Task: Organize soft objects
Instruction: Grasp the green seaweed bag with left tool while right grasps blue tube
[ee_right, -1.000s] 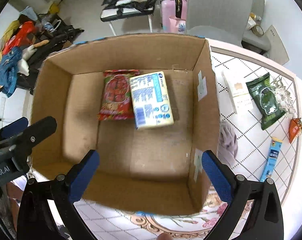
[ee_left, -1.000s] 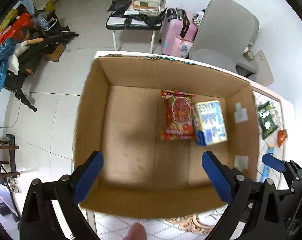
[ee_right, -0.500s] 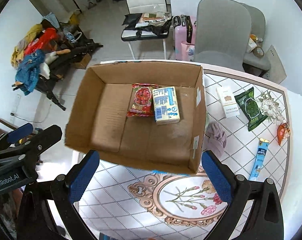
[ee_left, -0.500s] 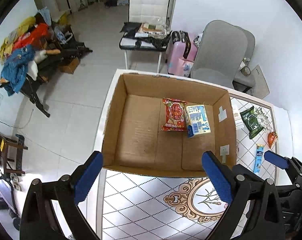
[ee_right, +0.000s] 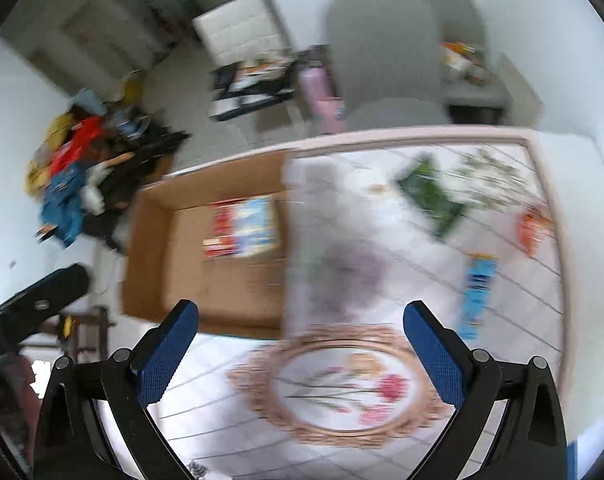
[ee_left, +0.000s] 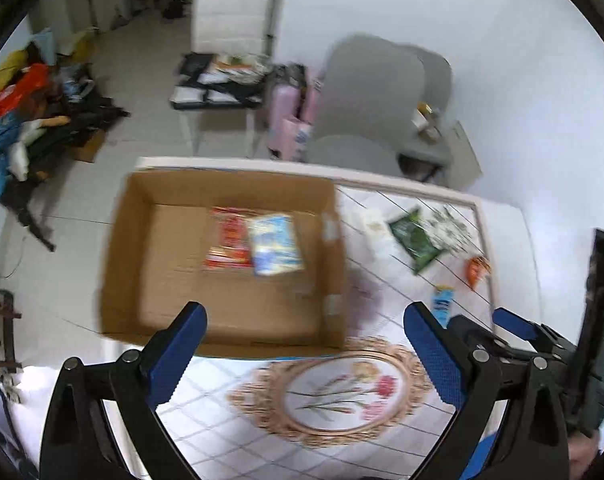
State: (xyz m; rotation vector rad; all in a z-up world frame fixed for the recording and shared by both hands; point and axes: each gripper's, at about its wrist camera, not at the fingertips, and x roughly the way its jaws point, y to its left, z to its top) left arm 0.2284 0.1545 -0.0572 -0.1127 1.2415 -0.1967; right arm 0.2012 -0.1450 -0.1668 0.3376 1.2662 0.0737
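Patterned tablecloth [ee_right: 382,240], cardboard box [ee_left: 133,240] at far-left edge. Both grippers, left gripper [ee_left: 306,354] and right gripper [ee_right: 299,350], spread wide, empty. Purple cloth [ee_right: 354,276] just right of box: approach slowly, pinch centre.

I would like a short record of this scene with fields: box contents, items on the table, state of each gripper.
box: cardboard box, open top
in box: red packet, blue-white pack
on table: green packet, orange packet, blue stick pack, purple cloth, blurred
left gripper: open, holds nothing
right gripper: open, holds nothing
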